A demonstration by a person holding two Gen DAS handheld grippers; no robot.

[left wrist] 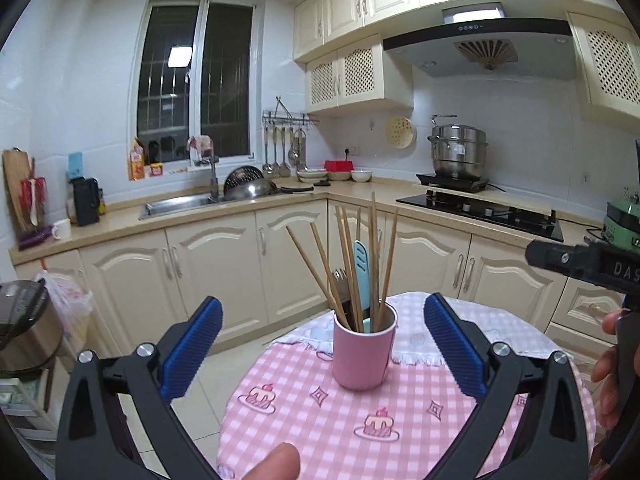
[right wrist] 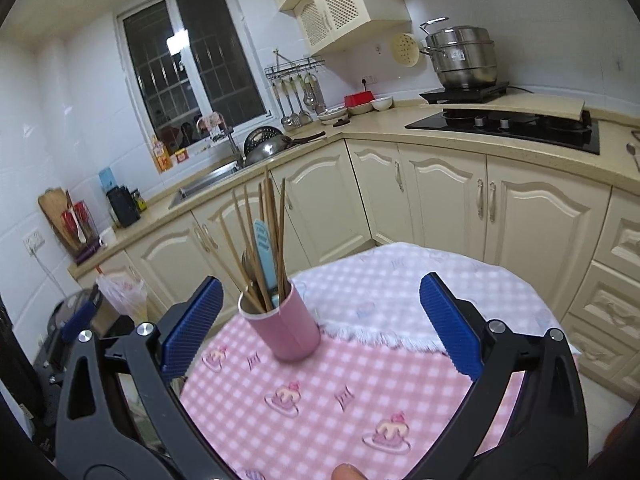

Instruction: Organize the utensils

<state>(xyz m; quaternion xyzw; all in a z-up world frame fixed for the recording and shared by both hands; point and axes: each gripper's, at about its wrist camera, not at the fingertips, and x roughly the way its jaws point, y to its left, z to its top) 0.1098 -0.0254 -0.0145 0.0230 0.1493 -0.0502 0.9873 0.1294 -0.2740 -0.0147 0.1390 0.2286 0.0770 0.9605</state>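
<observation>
Item: pink cup [left wrist: 363, 350], upright on the worktop [left wrist: 312, 412], standing on the pink checked cloth just before the edge of a paler checked cloth [left wrist: 420, 332] beyond it. Contents: wooden chopsticks [left wrist: 346, 256] fanned outward, a light blue handle [left wrist: 362, 276], and a metal fork [left wrist: 340, 280] tucked behind them.

Left tongs [left wrist: 323, 350]: spread wide, empty, with the cup centred between them in their own view but untouched.

Right tongs [right wrist: 320, 328]: likewise spread and empty, the cup sitting toward their left finger.

We judge everything is gathered in the cup, so the step is sorting or checking. We would steady the cup low with the left tongs, then draw one piece straight up, pinching near its top; the splayed sticks could tip the cup.
</observation>
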